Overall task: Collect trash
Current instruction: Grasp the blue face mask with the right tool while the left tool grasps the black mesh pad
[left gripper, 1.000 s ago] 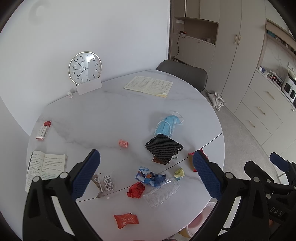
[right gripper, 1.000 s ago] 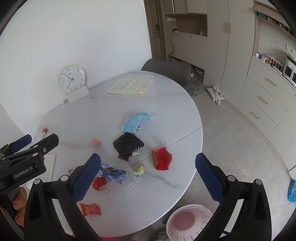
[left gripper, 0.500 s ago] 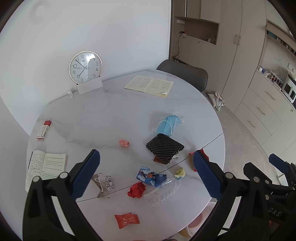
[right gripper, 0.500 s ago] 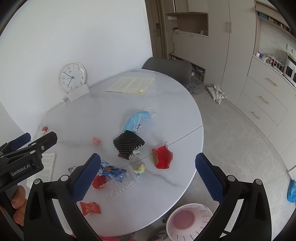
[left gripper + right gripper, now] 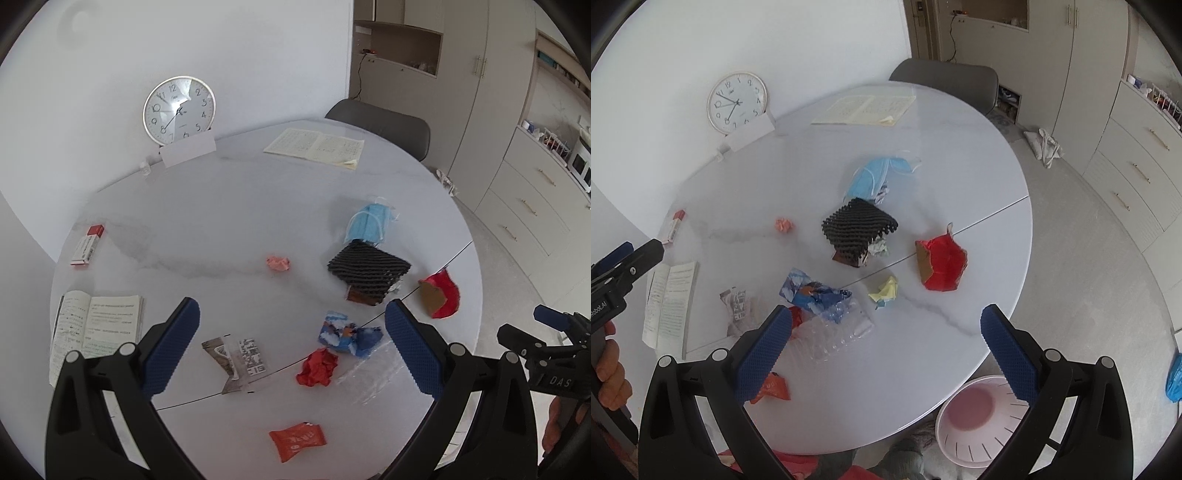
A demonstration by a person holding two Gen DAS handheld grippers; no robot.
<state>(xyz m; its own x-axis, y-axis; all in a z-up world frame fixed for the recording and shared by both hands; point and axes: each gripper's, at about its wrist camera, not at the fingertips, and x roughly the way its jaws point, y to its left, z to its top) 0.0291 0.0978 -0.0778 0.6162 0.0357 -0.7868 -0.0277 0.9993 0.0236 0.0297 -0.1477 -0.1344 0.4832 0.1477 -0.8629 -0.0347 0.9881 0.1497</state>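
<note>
Litter lies on the round white table (image 5: 229, 206): a black foam mesh (image 5: 369, 267) (image 5: 858, 229), a blue face mask (image 5: 369, 225) (image 5: 875, 175), a torn red box (image 5: 441, 295) (image 5: 942, 267), a blue wrapper (image 5: 347, 334) (image 5: 812, 293), a clear plastic tray (image 5: 373, 369) (image 5: 834, 332), a red crumpled ball (image 5: 317, 367), a pink paper ball (image 5: 277, 263), a yellow wad (image 5: 884, 290), an orange packet (image 5: 297, 441) and a silver wrapper (image 5: 238, 356). My left gripper (image 5: 291, 332) hovers open above the near litter. My right gripper (image 5: 886, 332) is open over the table's near edge. Both hold nothing.
A pink bin (image 5: 979, 417) stands on the floor below the table's near right edge. A clock (image 5: 179, 110), two open booklets (image 5: 317, 146) (image 5: 96, 325) and a small red-and-white box (image 5: 88, 245) rest on the table. A grey chair (image 5: 945, 83) and cabinets (image 5: 1137, 155) stand beyond.
Both grippers have moved forward and closer over the table, so the litter sits higher and larger in each view. Both stay open. Nothing on the table has shifted.
</note>
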